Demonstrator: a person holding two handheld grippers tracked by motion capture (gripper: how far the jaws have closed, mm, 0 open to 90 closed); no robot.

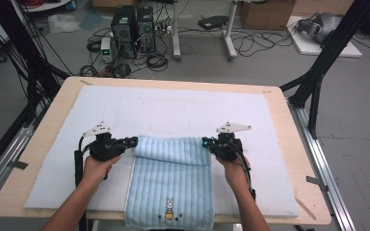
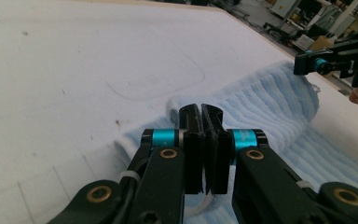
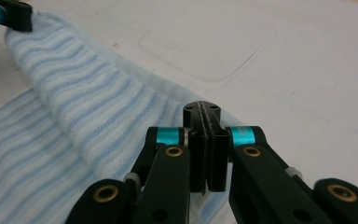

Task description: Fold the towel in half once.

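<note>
2 grippers at work, 1 at each far corner of a light blue striped towel (image 1: 171, 178). The towel lies on the white mat (image 1: 173, 108) that covers the wooden table (image 1: 53, 113); its near end, with a small rabbit motif, hangs over the table's near edge. The far edge is lifted and curled back toward the person, making a soft roll across the full width.

Left gripper (image 1: 131, 141): jaws pressed together at the towel's left far corner; in the left gripper view (image 2: 200, 116) the cloth sits right at the tips, so likely pinched. Right gripper (image 1: 207, 142): jaws together at the right far corner (image 3: 204, 112), cloth bunched under and around the tips.

Judged step: folding the far edge over toward the near end.

To do it well:
- Keep both grips tight; terry cloth slips out of narrow pads easily.
- Move the 2 hands at the same pace and height, so the fold line stays square to the stripes.
- Hold light tension across the width, so the middle does not sag or wrinkle.
- Lift enough to clear the lower layer, or it may drag off the table's near edge.
- Line up the corners before letting go.
</note>
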